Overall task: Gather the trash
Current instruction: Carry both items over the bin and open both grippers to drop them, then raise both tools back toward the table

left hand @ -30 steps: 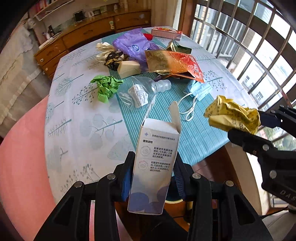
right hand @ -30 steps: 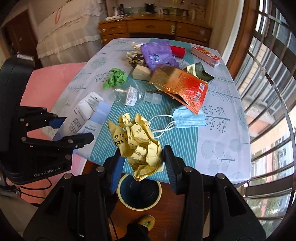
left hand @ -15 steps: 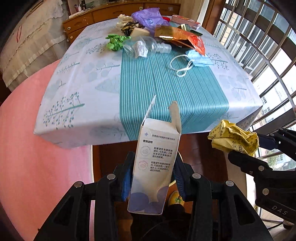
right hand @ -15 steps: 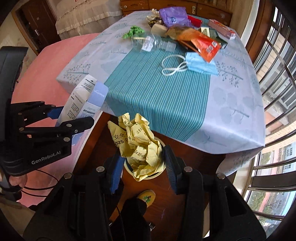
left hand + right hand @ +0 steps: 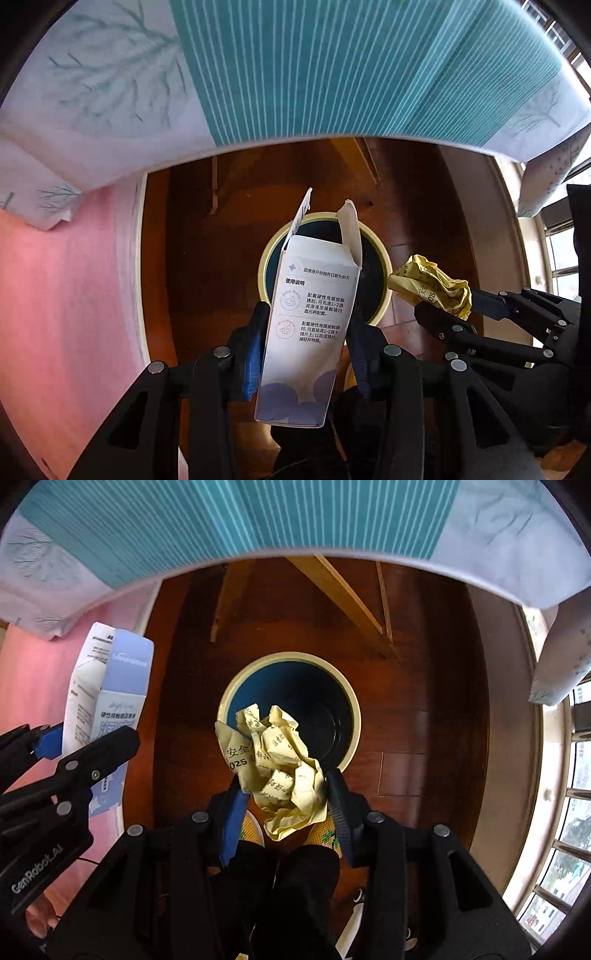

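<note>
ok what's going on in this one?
Trash run, about to drop. The left gripper is clamped on an opened white carton, and the right gripper is clamped on a crumpled yellow paper wad. Both point down over a round bin with a cream rim and dark inside, standing on the wood floor beside the table's hanging tablecloth. Nothing has been released yet.

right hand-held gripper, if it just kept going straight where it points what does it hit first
Most likely the bin on the floor: the right hand-held gripper, shut on the crumpled yellow paper, points down at its near rim and dark inside. Nothing shows between, though depth is unclear.
</note>
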### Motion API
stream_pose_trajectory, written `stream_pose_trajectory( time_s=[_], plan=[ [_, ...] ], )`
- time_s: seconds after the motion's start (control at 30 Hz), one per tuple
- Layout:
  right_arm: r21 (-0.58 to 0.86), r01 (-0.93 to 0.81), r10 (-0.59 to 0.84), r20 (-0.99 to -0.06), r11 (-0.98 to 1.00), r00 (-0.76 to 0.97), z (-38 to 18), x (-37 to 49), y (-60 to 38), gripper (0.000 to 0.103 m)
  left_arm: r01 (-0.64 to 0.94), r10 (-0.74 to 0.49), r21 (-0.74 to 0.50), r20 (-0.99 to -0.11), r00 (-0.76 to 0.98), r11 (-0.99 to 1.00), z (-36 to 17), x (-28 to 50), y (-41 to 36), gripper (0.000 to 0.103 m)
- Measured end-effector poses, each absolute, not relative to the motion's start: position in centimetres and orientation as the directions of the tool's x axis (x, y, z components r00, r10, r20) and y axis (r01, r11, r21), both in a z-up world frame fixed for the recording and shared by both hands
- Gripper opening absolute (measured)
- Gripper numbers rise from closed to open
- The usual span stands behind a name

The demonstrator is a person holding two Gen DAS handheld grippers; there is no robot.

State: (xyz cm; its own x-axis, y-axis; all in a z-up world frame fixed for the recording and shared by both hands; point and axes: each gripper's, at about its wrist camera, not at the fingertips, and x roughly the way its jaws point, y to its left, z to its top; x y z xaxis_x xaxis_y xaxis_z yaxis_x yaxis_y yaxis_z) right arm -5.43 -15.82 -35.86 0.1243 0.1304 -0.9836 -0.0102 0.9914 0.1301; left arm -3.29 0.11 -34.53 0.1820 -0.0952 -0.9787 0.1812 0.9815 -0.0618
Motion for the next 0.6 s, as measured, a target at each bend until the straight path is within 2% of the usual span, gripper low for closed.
stream_pose_trajectory(
  time_s=[0.13, 0.3, 0.33, 0.37, 0.4, 0.47, 0.5, 0.6],
  plan=[
    [0.118, 0.057, 0.11, -0.987, 0.991, 0.12, -42.8, -4.6, -16.2, 0.039, 0.191, -0.084, -0.051, -0.982, 0.17, 0.98, -41.1, -2.0, -0.2, 0.04],
    [0.122, 0.105, 0.109, -0.986, 0.987, 0.124, -48.8, -3.8, -16.5, 0.04, 0.189, -0.11, -0.077, -0.979, 0.17, 0.979, -46.6, -0.9, -0.9, 0.04],
    [0.131, 0.116, 0.116, -0.985, 0.985, 0.124, -49.7, -3.6, -16.8, 0.04, 0.185, -0.133, -0.103, -0.979, 0.157, 0.977, -47.5, -0.3, -0.9, 0.045],
    [0.144, 0.13, 0.128, -0.984, 0.981, 0.125, -50.5, -3.5, -17.0, 0.042, 0.178, -0.165, -0.14, -0.977, 0.135, 0.974, -48.3, 0.0, -0.7, 0.053],
    [0.161, 0.146, 0.144, -0.982, 0.976, 0.12, -51.2, -3.4, -17.3, 0.046, 0.165, -0.184, -0.163, -0.975, 0.125, 0.973, -48.9, 0.4, -0.5, 0.058],
    [0.161, 0.175, 0.141, -0.983, 0.971, 0.121, -52.0, -2.8, -17.6, 0.053, 0.141, -0.168, -0.149, -0.976, 0.136, 0.979, -49.8, 1.0, -0.3, 0.087],
    [0.154, 0.185, 0.131, -0.983, 0.971, 0.13, -52.2, -2.7, -17.8, 0.059, 0.131, -0.163, -0.145, -0.977, 0.139, 0.981, -50.1, 1.3, -0.1, 0.092],
    [0.147, 0.195, 0.121, -0.983, 0.97, 0.141, -52.5, -2.4, -17.9, 0.065, 0.085, -0.16, -0.148, -0.976, 0.147, 0.985, -50.5, 2.1, 1.0, 0.094]
  ],
)
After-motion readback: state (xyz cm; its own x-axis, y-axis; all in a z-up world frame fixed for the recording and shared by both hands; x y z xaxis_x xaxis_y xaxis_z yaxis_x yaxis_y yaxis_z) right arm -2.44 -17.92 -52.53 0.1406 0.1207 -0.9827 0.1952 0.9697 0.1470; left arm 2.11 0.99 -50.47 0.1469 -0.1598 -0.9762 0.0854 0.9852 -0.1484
